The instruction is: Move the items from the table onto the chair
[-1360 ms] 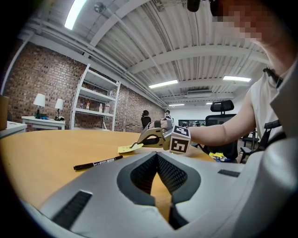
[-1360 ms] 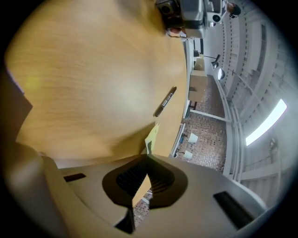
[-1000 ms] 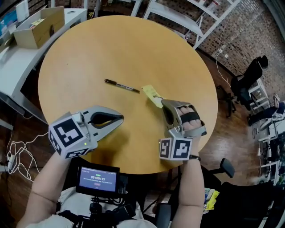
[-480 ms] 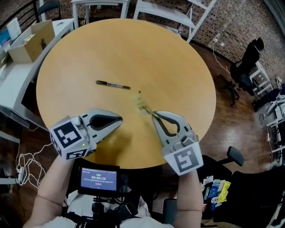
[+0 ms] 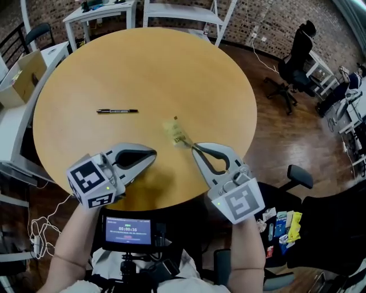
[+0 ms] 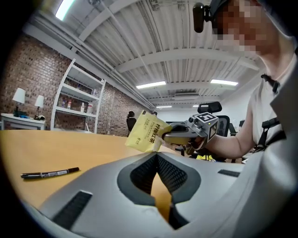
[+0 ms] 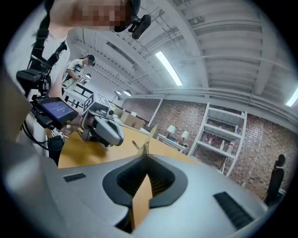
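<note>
A thin yellow packet point(image 5: 176, 133) hangs just above the round wooden table point(image 5: 171, 63), pinched by one corner in my shut right gripper point(image 5: 193, 146). In the left gripper view the packet point(image 6: 145, 132) stands upright in the air. The right gripper view shows it edge-on point(image 7: 141, 202) between the jaws of my right gripper point(image 7: 145, 155). A black pen point(image 5: 117, 111) lies on the table to the left. My left gripper point(image 5: 153, 153) hovers near the table's front edge, shut and empty. A black chair point(image 5: 331, 223) stands at the lower right, with colourful packets point(image 5: 283, 224) by it.
Another office chair point(image 5: 291, 60) stands on the wooden floor at the right. White shelving point(image 5: 183, 11) and a white desk point(image 5: 97, 14) are behind the table, and a cardboard box point(image 5: 20, 77) is at the left. A small screen point(image 5: 127, 232) sits at my waist.
My right gripper has turned over and drawn back toward the table's near edge, carrying the yellow packet off the table surface. The left gripper and the pen have stayed put.
</note>
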`<state>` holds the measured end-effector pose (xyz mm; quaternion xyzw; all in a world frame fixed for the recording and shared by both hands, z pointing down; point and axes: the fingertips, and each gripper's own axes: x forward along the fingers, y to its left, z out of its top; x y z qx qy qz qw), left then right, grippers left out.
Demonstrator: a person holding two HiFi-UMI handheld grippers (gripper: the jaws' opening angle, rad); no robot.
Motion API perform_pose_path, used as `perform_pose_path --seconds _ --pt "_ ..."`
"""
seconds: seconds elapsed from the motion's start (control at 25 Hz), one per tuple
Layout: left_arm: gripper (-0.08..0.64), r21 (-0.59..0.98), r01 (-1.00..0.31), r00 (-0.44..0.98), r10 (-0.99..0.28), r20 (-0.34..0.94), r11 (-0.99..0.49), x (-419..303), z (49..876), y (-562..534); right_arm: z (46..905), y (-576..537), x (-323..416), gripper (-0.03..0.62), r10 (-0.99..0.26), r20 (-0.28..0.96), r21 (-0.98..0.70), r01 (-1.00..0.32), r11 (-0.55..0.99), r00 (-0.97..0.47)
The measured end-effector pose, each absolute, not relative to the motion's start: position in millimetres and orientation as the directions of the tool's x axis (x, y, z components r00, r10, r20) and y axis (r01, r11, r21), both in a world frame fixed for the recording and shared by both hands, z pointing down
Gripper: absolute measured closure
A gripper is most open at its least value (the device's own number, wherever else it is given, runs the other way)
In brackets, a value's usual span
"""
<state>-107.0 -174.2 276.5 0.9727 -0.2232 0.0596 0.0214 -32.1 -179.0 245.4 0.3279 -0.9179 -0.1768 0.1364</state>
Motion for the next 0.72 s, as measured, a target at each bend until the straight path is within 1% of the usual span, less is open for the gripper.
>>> perform_pose_path --seconds 0.24,0.36,0.52,0.72 --pt "0.551 0.046 -0.377 0.924 -0.372 0.087 -0.925 -67.8 268.7 -172.9 245.8 -161.6 2.3 0.588 -0.68 0.12 0.336 -0.615 0.714 -0.724" --pt "0.55 0.056 -0.349 0.936 -0.346 0.066 -0.935 -47.7 263.0 -172.3 248.7 -153.1 23.1 0.588 -0.713 0.12 0.3 -0.659 0.689 -0.691" --pt "0.55 0.02 -0.286 0.956 -0.284 0.076 -0.958 -14.4 257.0 -165.3 250.8 -142.6 48.2 0.588 -0.741 0.115 0.321 -0.681 0.658 -0.662" --pt "0.549 0.017 -0.237 0.968 -0.235 0.092 -0.971 21.4 263.1 -159.4 264.5 -129.5 77.1 0.588 -0.771 0.119 0.299 -0.718 0.629 -0.626"
